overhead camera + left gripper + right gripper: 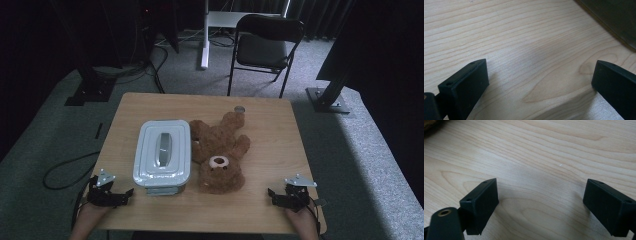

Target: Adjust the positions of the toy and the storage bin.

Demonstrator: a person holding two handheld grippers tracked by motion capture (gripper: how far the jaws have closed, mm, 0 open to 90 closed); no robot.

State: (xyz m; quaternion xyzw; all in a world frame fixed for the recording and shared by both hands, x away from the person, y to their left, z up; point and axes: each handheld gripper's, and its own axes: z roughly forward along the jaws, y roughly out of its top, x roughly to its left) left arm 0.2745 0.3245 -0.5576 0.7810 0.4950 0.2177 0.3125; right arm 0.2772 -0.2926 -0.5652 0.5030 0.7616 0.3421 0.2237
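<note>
Both hand-held grippers rest spread and empty at the near table [270, 210] edge. Left hand-held gripper [120, 196] sits nearer the lidded box [163, 155], whose long axis runs near-to-far; right hand-held gripper [276, 196] nearer the teddy bear [220, 152].

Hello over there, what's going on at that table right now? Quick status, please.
Left gripper and right gripper both open, empty, low at the near table edge. Lidded box and teddy bear lie untouched between them. Nothing in the way.
</note>
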